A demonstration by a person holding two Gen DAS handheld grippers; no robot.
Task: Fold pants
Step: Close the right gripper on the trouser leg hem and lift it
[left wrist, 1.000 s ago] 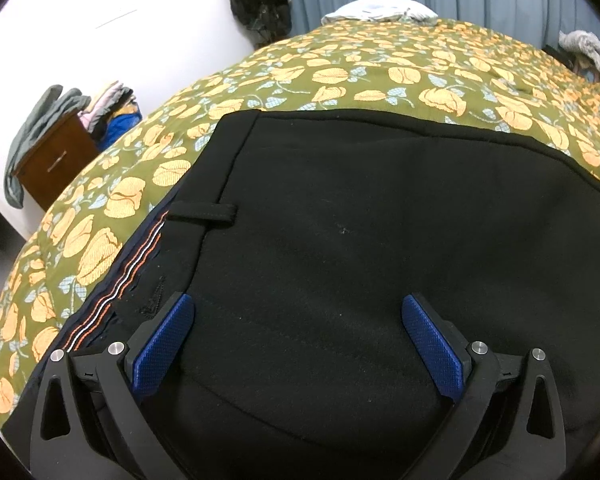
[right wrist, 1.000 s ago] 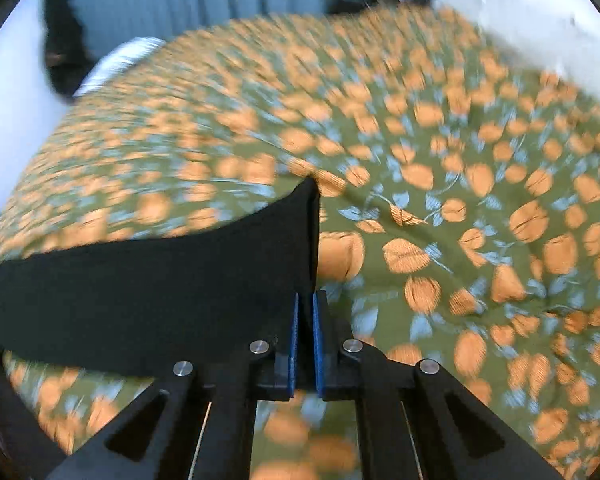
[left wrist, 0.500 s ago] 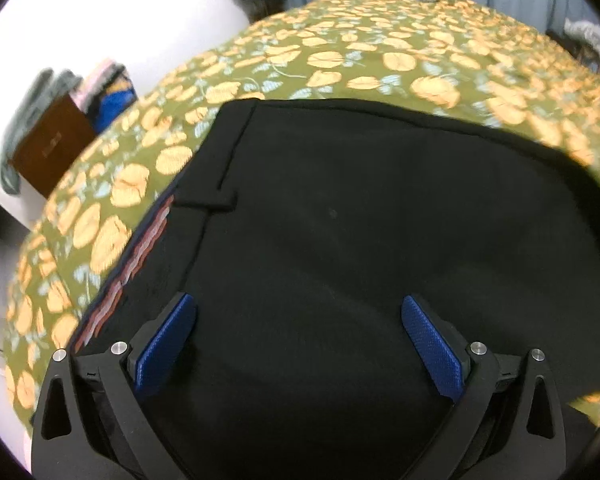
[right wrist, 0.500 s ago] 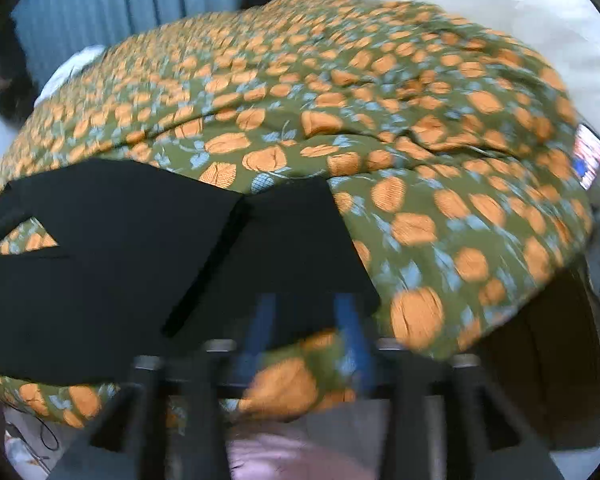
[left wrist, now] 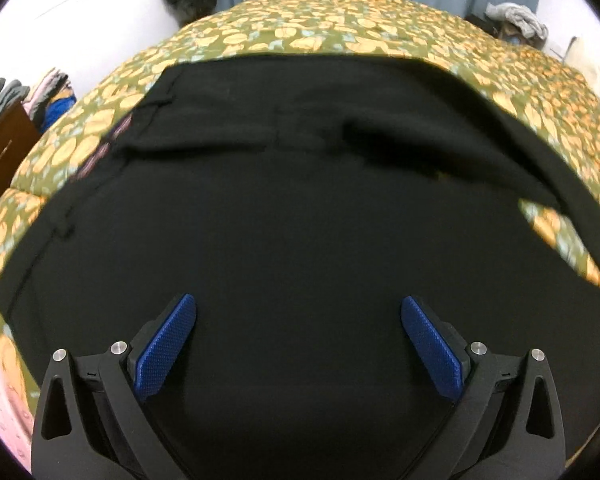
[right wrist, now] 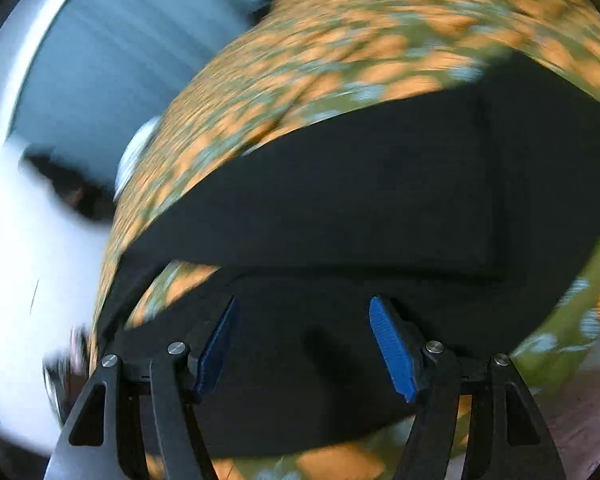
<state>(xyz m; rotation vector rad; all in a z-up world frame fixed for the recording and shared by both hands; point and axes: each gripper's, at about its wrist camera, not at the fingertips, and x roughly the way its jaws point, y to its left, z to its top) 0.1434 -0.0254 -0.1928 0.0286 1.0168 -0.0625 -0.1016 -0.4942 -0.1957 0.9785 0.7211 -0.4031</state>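
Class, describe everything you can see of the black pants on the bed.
The black pants are of plain, matte woven cloth and lie spread over the floral bedspread. A waistband with a belt loop and a striped inner lining shows at the left in the left wrist view. One layer is folded across the rest, leaving a raised fold edge. The open left gripper and open right gripper hang over the cloth; neither pinches it.

Bedspread (right wrist: pixel 340 40) motion-blurred (right view); pants (left wrist: pixel 300 240) cut off below
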